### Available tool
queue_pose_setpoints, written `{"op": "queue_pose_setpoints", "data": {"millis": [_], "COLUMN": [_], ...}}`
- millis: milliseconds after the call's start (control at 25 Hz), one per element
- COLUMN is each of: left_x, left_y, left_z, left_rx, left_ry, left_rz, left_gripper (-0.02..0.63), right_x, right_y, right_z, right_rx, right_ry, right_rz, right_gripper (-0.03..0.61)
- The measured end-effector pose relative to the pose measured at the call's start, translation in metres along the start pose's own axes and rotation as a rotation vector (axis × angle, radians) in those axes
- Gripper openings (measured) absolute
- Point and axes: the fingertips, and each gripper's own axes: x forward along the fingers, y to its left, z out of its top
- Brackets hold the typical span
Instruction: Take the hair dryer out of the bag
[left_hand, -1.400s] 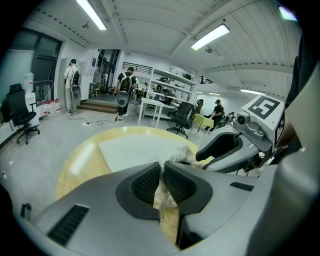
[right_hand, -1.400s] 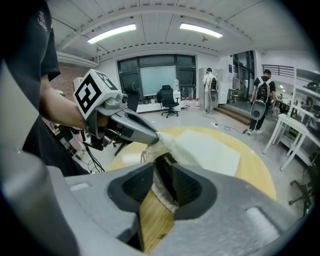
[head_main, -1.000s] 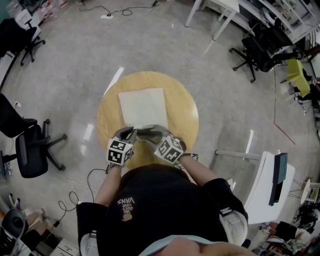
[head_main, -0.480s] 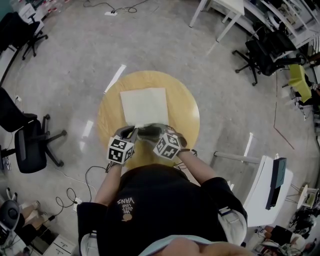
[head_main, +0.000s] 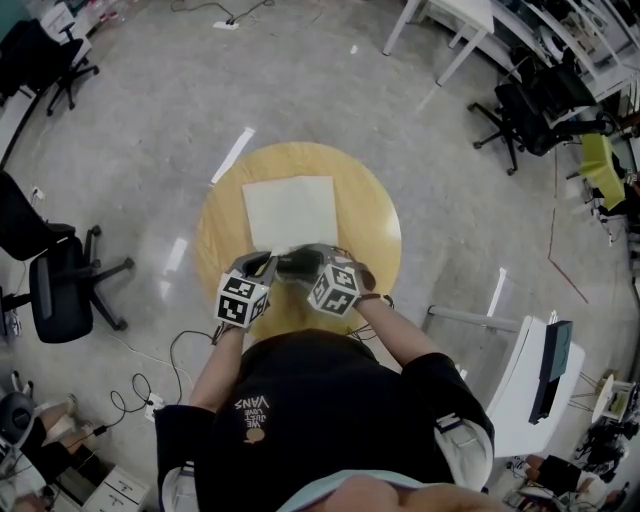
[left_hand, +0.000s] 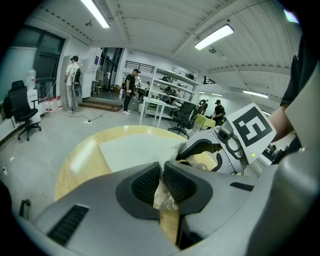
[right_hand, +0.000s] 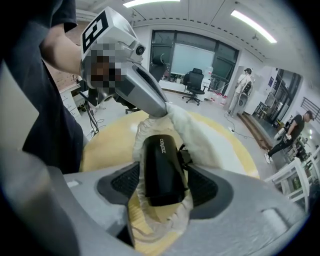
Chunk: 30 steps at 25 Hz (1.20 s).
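Grey polished floor (head_main: 130, 150) lay all round a round wooden table (head_main: 215, 235). One black office chair (head_main: 60, 300) stood well apart from the table, on its left.

White bag (head_main: 290, 210) lay flat across the table's middle, with its mouth bunched toward the table's near edge, next to the person.

Left gripper (left_hand: 161, 172) was clamped on the bag's rim at the table's near edge, pale cloth pinched between its two ribbed pads.

Right gripper (right_hand: 162, 182) angled down over the same near edge. Its jaws had just been opening and stood wide apart, one on each side of the black hair dryer (right_hand: 162, 165).

Hair dryer sat in the bag's open mouth, with the rim gathered around its body. Could not tell whether the right pads touched it.
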Motion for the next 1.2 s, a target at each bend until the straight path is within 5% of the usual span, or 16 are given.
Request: {"op": "queue_pose_setpoints", "data": {"millis": [1200], "left_x": [0.015], "left_y": [0.019], "left_z": [-0.008], "left_rx": [0.010], "left_ry": [0.076], "left_rz": [-0.011], "left_gripper": [0.043], "right_x": [0.047], "right_y": [-0.001], "right_z": [-0.025], "right_rx": [-0.092], "right_ry": [0.186], "right_rz": [0.140], "right_gripper": [0.350]}}
